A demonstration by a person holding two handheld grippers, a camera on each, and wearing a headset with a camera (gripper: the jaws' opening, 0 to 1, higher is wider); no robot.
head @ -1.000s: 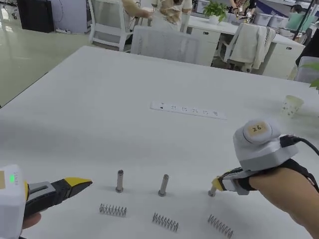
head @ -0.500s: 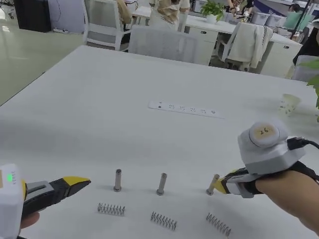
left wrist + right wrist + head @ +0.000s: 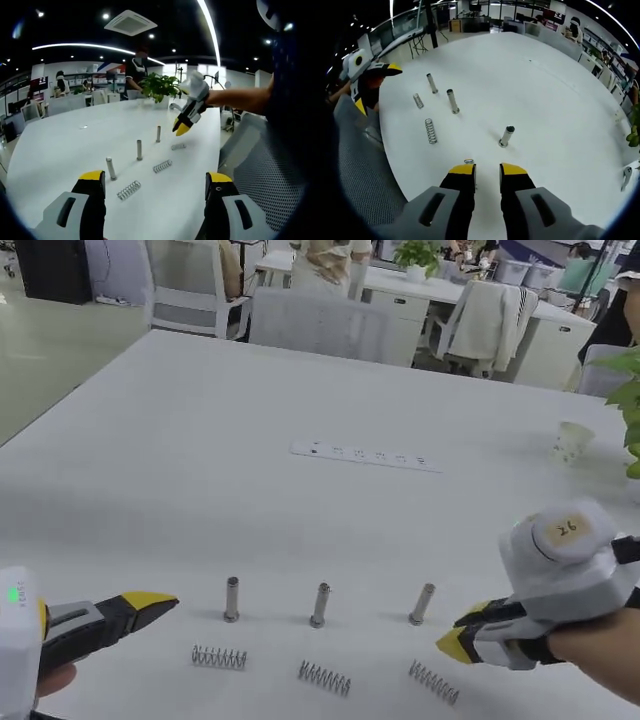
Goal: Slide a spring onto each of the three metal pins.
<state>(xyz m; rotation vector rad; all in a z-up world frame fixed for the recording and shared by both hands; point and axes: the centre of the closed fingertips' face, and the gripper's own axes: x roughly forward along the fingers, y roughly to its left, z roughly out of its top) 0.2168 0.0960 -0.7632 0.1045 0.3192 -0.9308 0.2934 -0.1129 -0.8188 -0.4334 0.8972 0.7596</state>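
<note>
Three metal pins stand in a row on the white table: left pin [image 3: 231, 598], middle pin [image 3: 320, 604], right pin [image 3: 422, 603]. A spring lies in front of each: [image 3: 219, 657], [image 3: 324, 677], [image 3: 434, 681]. My right gripper [image 3: 455, 641] hovers just right of the right spring and in front of the right pin [image 3: 506, 135]; its jaws stand a narrow gap apart with nothing between them. One end of that spring [image 3: 468, 161] peeks past its left jaw. My left gripper [image 3: 155, 178] is wide open and empty, left of the left pin [image 3: 110, 168].
A white power strip [image 3: 365, 455] lies mid-table and a paper cup [image 3: 571, 440] stands at the far right near a green plant [image 3: 628, 400]. Chairs [image 3: 320, 325] and desks stand beyond the far edge. The near table edge runs close behind the springs.
My right gripper has drawn back from the right pin toward the near edge and to the right; the pin now stands free. The left gripper has held still.
</note>
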